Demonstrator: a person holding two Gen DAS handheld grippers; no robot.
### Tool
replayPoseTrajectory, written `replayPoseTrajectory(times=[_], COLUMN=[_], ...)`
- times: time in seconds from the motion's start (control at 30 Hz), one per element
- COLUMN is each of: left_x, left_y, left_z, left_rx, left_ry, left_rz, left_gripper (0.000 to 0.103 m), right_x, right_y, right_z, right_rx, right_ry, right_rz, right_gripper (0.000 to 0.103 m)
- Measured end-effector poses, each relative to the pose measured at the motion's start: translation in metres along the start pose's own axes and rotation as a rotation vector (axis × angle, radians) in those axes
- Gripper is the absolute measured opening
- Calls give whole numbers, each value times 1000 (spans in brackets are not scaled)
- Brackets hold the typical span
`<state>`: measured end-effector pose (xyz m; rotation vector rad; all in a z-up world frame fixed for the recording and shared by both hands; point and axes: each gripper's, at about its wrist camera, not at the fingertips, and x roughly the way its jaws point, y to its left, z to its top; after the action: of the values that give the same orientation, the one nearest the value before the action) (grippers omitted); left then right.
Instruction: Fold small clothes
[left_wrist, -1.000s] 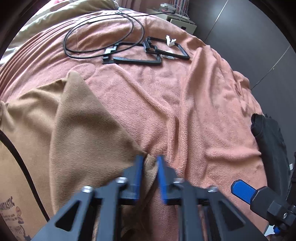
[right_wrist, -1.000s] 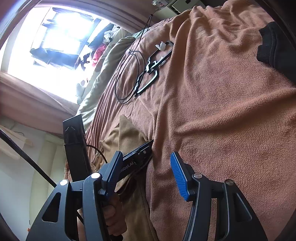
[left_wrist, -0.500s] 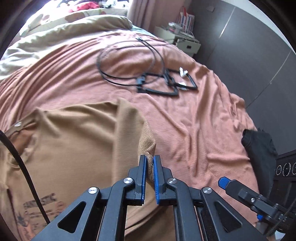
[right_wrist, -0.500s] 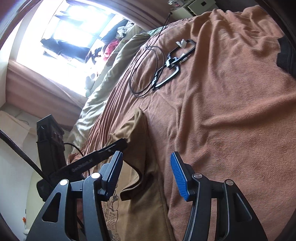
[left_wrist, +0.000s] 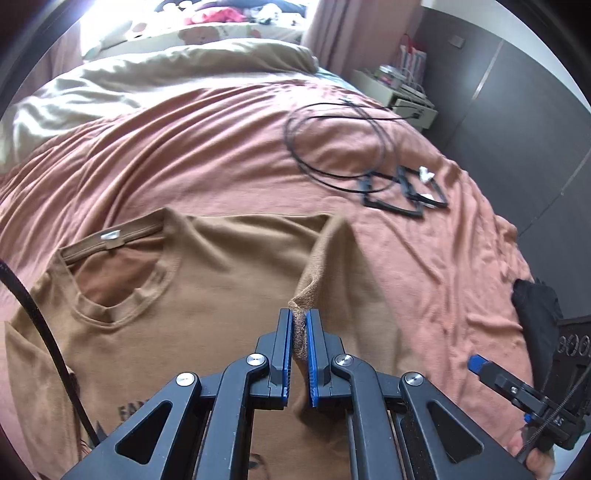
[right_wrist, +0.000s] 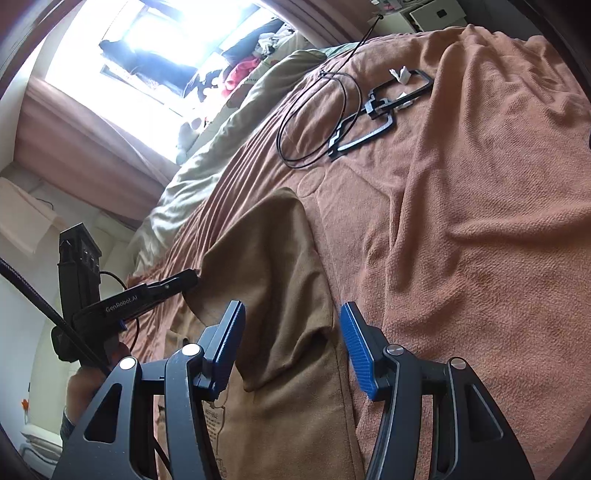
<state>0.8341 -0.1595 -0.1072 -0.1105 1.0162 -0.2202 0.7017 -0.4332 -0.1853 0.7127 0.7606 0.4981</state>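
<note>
- A light brown short-sleeved cotton T-shirt (left_wrist: 207, 295) lies front up on the bed's salmon-pink fleece blanket (left_wrist: 207, 155), its ribbed round neckline with a small white label towards the pillows.
- Dark printed lettering shows low on the chest, partly hidden behind the gripper's black frame.
- The left gripper (left_wrist: 299, 325) has its blue-padded jaws clamped narrowly on a bunched edge of the shirt's sleeve, which rises in a peaked fold above the flat body of the shirt.
- The right gripper (right_wrist: 291, 332) stands with its jaws about half apart, nothing pressed between them; the folded-up brown sleeve lies beneath and between the pads.
- A looped thin black cable (left_wrist: 332, 144) and two black rectangular frames (left_wrist: 402, 192) rest on the blanket well beyond the shirt.
- A crumpled black garment (left_wrist: 535, 314) sits at the blanket's right edge.
- A beige duvet (left_wrist: 159, 74) is heaped at the head of the bed.
</note>
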Motion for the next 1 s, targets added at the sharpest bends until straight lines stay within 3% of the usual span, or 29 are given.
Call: replayPoseTrajectory(times=[0.33, 0.53, 0.83, 0.97, 1.0], left_x=[31, 35, 70, 73, 74], left_y=[52, 78, 83, 78, 77], left_z=[2, -1, -13, -16, -16], left_rx=[-27, -75, -87, -66, -62], left_ry=[28, -4, 58, 43, 40], left_rz=[47, 47, 5, 2, -2], left_gripper=[9, 41, 42, 42, 36], right_x=[8, 6, 20, 40, 45], right_y=[6, 9, 36, 53, 55], right_z=[2, 1, 18, 26, 27], right_rx=[-35, -66, -164, -236, -244], right_ry=[6, -2, 21, 64, 71], right_rz=[-47, -128, -198, -239, -248], right_gripper=[52, 52, 52, 52, 52])
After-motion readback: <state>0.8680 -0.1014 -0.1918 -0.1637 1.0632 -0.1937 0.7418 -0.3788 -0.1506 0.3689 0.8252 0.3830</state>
